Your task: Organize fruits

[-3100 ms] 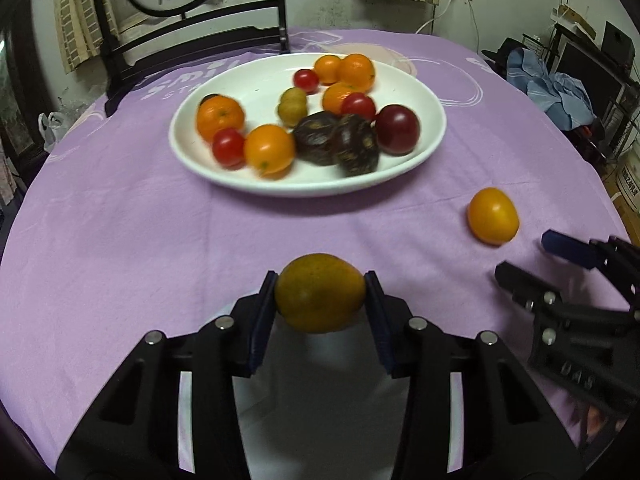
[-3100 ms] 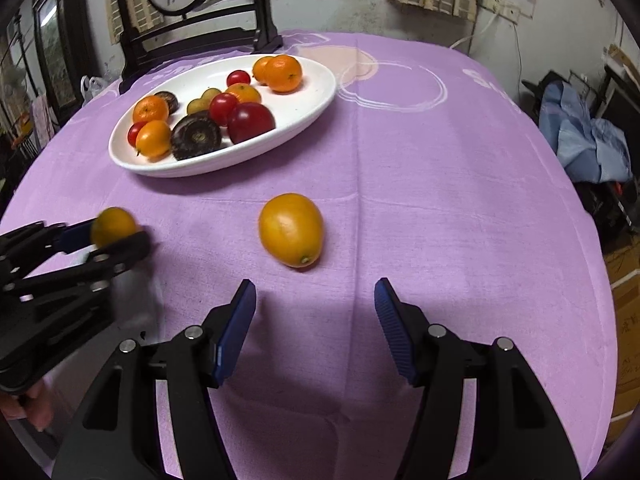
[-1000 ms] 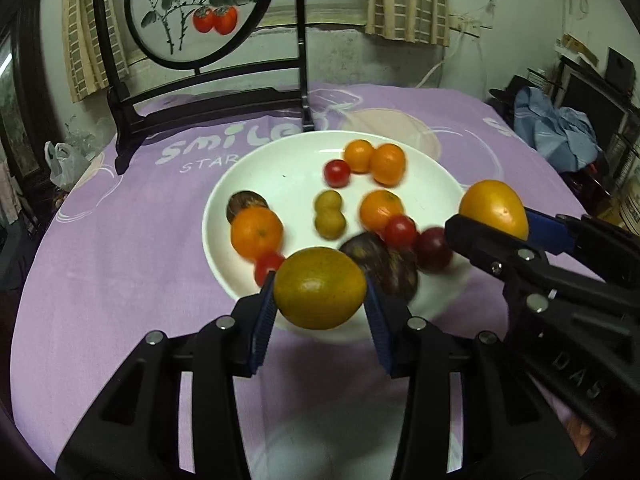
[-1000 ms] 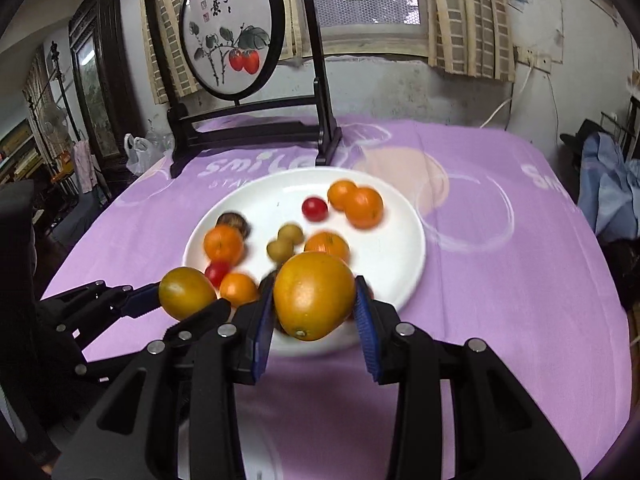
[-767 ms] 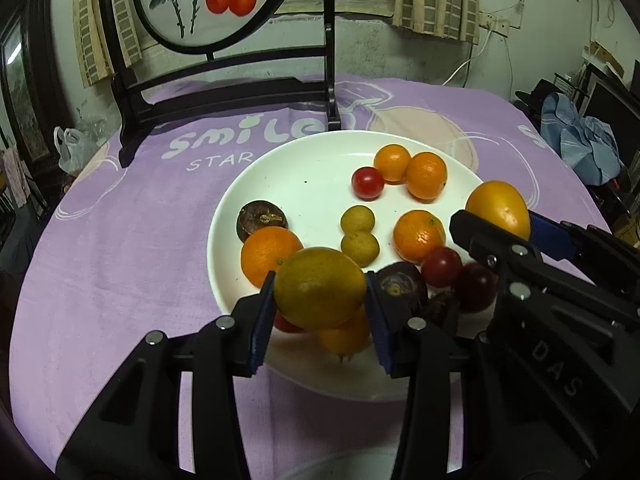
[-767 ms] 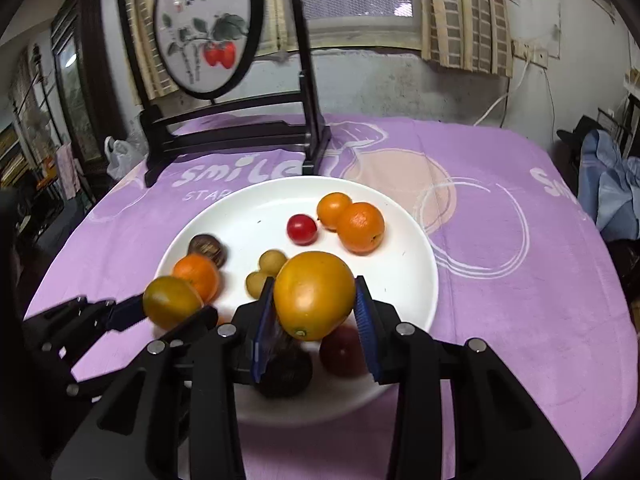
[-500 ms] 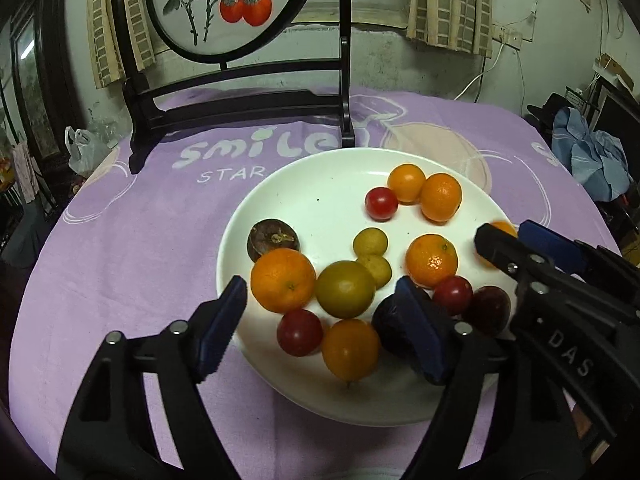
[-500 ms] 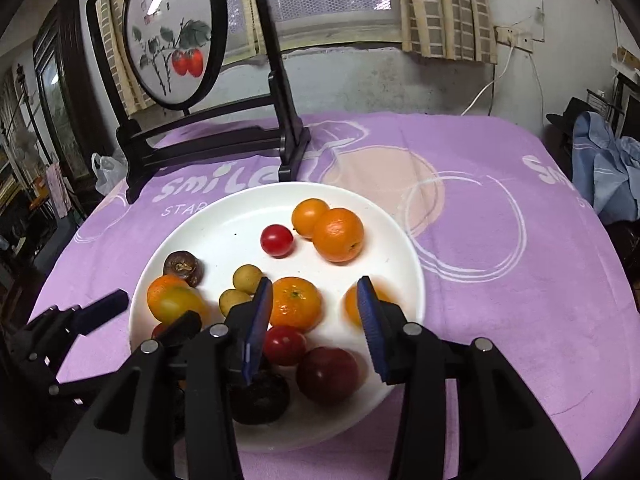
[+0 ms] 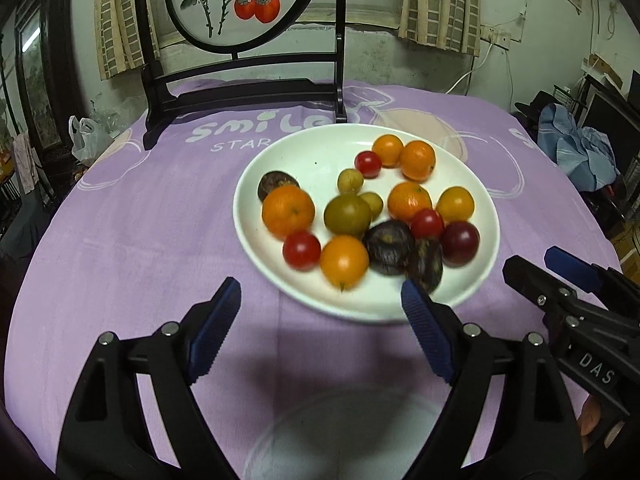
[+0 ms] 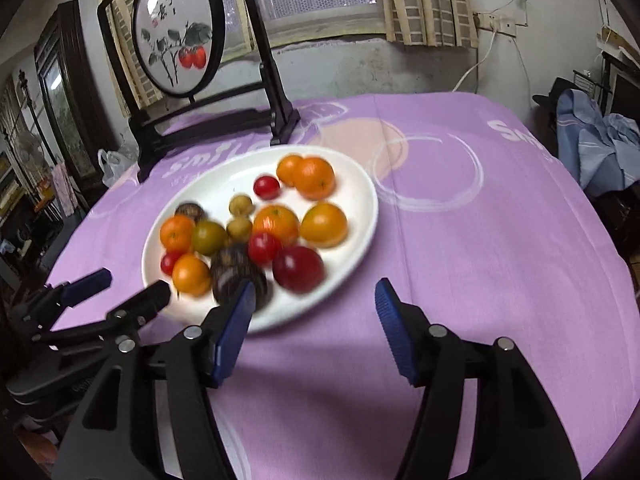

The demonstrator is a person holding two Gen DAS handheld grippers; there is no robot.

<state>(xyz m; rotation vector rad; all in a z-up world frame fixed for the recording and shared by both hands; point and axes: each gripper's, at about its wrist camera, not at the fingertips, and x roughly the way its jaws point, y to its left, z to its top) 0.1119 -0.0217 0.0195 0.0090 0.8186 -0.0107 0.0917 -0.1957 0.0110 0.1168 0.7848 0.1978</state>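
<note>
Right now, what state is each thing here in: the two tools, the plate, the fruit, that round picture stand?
Left tool: jaws opening, nothing between them, just short of the plate.
Right tool: jaws opening, nothing between them.
Plate: flat on the purple cloth, loaded with fruit.
Fruit: all on the plate, none on the cloth.
Picture stand: upright behind the plate.

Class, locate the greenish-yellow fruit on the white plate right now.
In the left wrist view the greenish-yellow fruit lies near the middle of the white plate, right of a big orange.
</note>
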